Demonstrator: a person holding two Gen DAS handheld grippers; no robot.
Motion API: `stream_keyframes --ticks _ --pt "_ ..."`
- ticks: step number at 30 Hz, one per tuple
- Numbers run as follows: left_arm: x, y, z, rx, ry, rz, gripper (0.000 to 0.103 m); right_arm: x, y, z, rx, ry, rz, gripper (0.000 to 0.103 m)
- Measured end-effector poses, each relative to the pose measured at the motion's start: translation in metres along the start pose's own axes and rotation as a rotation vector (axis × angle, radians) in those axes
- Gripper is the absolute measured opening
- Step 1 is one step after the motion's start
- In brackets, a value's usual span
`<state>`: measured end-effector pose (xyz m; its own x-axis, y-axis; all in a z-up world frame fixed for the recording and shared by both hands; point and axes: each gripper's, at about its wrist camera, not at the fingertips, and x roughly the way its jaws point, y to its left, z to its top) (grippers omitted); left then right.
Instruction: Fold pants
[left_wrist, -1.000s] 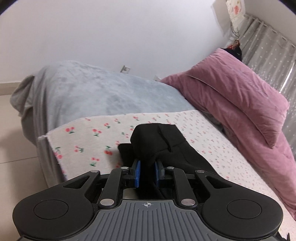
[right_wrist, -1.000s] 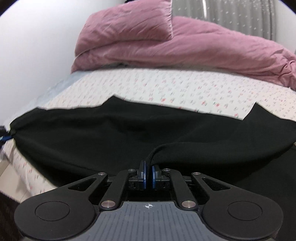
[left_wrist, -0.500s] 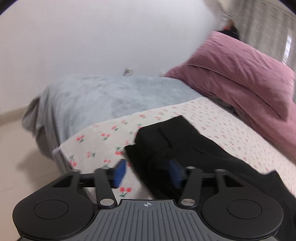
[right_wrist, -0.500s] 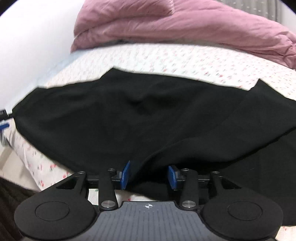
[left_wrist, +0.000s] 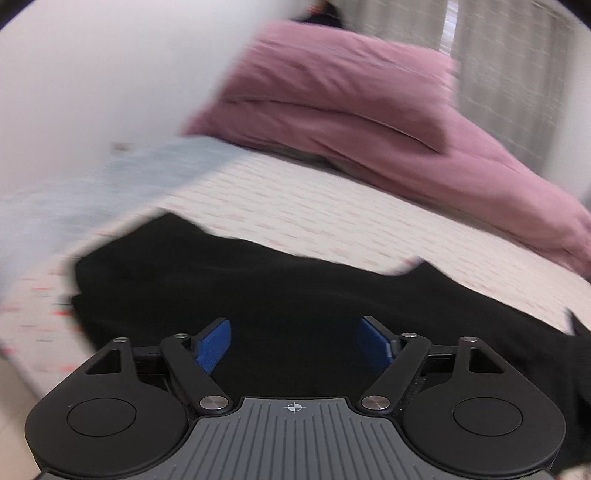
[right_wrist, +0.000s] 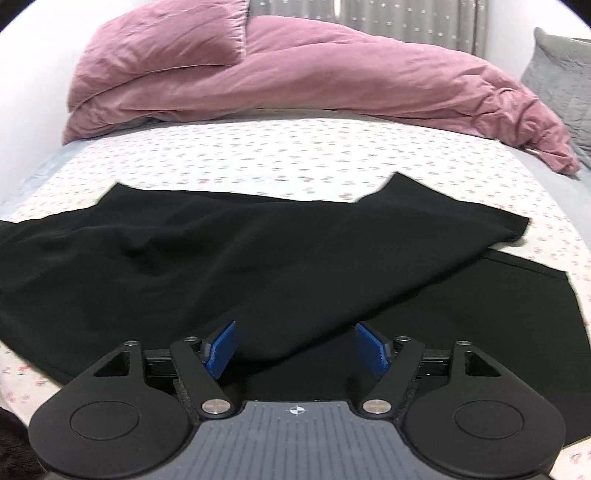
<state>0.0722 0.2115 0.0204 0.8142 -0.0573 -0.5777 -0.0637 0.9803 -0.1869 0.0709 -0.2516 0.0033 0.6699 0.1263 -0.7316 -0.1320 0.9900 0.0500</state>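
Observation:
Black pants (right_wrist: 229, 266) lie spread across the flowered bed sheet (right_wrist: 280, 158), one layer folded over another, with a lower layer showing at the right (right_wrist: 517, 295). My right gripper (right_wrist: 297, 347) hovers over the near edge of the fabric; its jaws are opening and the blue pads (right_wrist: 221, 347) press on nothing. In the blurred left wrist view the same pants (left_wrist: 295, 288) fill the foreground. My left gripper (left_wrist: 295, 343) is above them, jaws opening wide, blue pads (left_wrist: 214, 345) clear of the cloth.
A pink duvet and pillow (right_wrist: 288, 70) are heaped at the far side of the bed. A grey pillow (right_wrist: 561, 74) sits at the far right. A light blue blanket (left_wrist: 122, 184) covers the bed's left end. Grey curtains (left_wrist: 509, 66) hang behind.
Both grippers have let go of the black fabric and spread their jaws. The pants now lie flat on the sheet. The left gripper swung right along the bed; the right pulled back a little.

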Motion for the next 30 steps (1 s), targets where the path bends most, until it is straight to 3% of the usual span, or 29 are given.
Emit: stream_keyframes --ticks 10,16,21,25,27,30 --pt "0.051 -0.113 -0.013 0.138 0.242 -0.280 0.083 0.011 -0.044 0.000 -0.012 0.023 -0.083 0.083" --pt "0.060 -0.183 -0.022 0.241 0.274 -0.406 0.083 0.023 -0.070 0.014 -0.006 0.025 -0.080 0.083" --pt "0.071 -0.224 -0.041 0.283 0.283 -0.565 0.083 0.038 -0.082 0.040 0.039 -0.005 -0.049 0.079" --pt "0.082 -0.243 -0.056 0.271 0.365 -0.706 0.077 0.060 -0.085 0.057 0.055 -0.024 -0.021 0.072" --pt "0.083 -0.251 -0.061 0.277 0.401 -0.775 0.070 0.073 -0.088 0.063 0.059 -0.018 0.003 0.065" --pt "0.084 -0.260 -0.067 0.315 0.409 -0.818 0.055 0.091 -0.083 0.067 0.060 -0.010 0.021 0.060"
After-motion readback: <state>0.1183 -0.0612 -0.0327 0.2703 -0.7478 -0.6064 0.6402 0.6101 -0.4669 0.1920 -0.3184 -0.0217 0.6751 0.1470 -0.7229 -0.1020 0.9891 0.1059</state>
